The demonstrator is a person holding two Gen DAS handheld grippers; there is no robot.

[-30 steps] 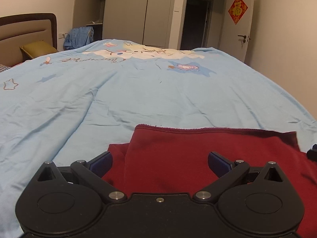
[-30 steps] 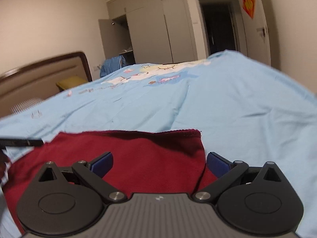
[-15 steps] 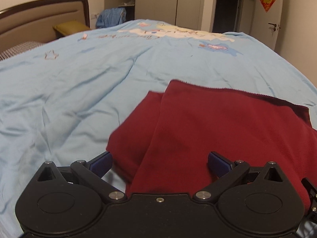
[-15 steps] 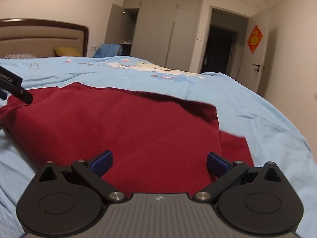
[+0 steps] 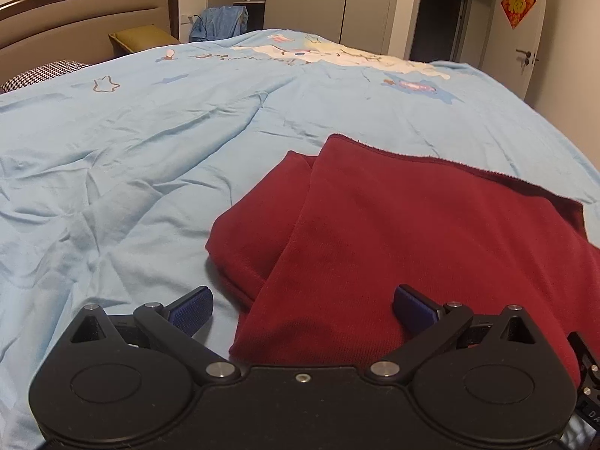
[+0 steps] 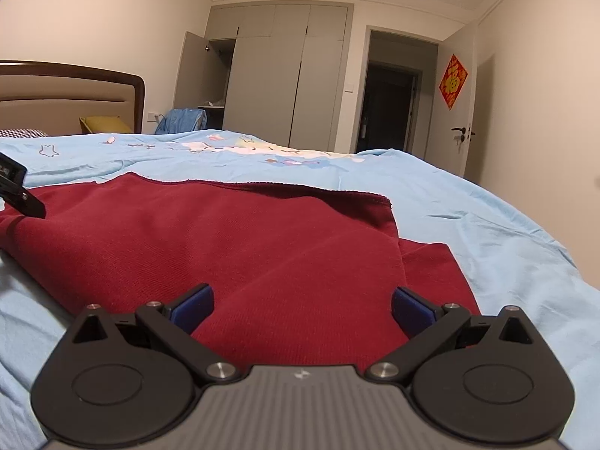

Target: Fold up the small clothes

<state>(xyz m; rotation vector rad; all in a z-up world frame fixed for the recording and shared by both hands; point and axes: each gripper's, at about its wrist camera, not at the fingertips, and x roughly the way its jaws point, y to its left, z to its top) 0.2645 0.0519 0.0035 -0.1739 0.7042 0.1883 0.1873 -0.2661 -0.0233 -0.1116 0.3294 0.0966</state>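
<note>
Red garment (image 5: pixel 431 232) folded on the light-blue quilt (image 5: pixel 150 142), both tools empty.
Left gripper (image 5: pixel 302 305) and right gripper (image 6: pixel 302 302) hover above its near edge, jaws spread wide. Only the right view shows the garment's right lower layer; the left view shows its left fold.

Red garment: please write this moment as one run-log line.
red garment: folded, on bed | left gripper: open, empty | right gripper: open, empty

Bedroom with cream walls (image 6: pixel 93 18). Grey wardrobe (image 6: pixel 292 75), one door open, beside a dark doorway (image 6: pixel 390 105). Brown-framed padded headboard (image 6: pixel 67 90) at the bed's (image 6: pixel 468 210) far-left edge.
</note>
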